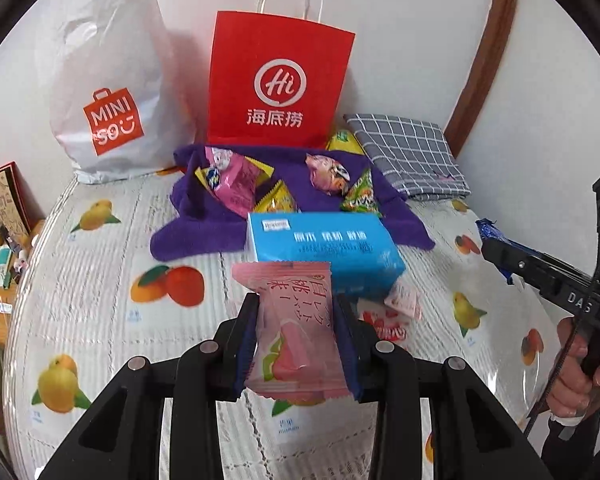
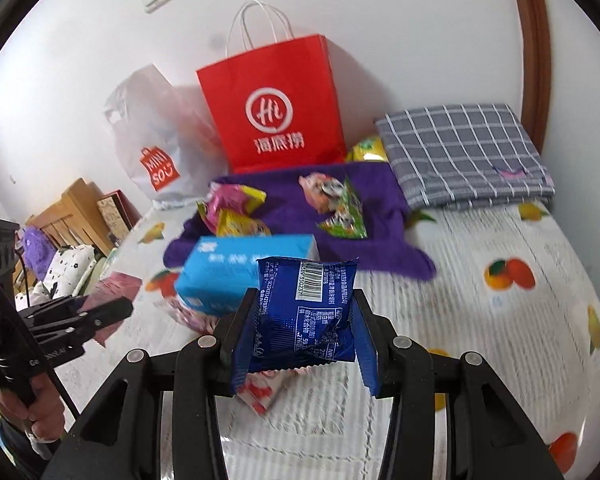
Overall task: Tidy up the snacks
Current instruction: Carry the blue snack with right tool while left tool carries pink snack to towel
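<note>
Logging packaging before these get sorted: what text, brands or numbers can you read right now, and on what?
"MINI SO": white plastic bag.
"Hi" and "海底捞": red paper bag.
"DAS": right gripper, side of body.
Pink snack packet in left gripper: large characters, not reliably readable.
Blue snack packet in the right gripper: barcode, digits and print too small.
Light blue box: white characters, blurred.

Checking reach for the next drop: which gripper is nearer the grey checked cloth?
Right, probably. The right gripper, holding the blue packet, sits on the grey checked cloth side; the left gripper, holding the pink packet, is further across.
</note>
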Demonstrator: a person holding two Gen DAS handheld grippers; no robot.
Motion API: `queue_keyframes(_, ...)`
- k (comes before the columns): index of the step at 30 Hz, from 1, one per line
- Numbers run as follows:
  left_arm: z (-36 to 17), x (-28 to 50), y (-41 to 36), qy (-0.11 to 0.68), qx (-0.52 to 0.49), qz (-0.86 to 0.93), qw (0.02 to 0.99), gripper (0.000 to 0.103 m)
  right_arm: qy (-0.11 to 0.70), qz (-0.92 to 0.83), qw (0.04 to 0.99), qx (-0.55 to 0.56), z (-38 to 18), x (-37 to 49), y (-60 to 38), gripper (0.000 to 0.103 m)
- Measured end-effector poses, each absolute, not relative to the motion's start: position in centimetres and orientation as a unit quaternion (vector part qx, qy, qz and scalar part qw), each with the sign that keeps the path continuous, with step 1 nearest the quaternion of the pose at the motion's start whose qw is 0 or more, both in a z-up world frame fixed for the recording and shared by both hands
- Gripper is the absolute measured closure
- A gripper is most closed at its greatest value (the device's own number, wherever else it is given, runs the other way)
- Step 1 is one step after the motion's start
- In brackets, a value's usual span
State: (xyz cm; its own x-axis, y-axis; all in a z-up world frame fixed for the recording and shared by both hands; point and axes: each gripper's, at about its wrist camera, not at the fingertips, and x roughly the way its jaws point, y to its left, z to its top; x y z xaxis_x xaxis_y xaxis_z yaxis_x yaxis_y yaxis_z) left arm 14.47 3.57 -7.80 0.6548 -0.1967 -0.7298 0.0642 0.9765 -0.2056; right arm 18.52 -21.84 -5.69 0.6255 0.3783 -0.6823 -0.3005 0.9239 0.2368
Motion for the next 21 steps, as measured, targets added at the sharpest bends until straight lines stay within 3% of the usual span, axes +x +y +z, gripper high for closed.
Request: queue_keyframes(21, -4.3, 20.3, 5.0, 0.401, -0.071, -0.062, 0.911, 0.068, 0.384, 0.204, 0.900, 0.036, -2.4, 26.6, -19.0, 0.059)
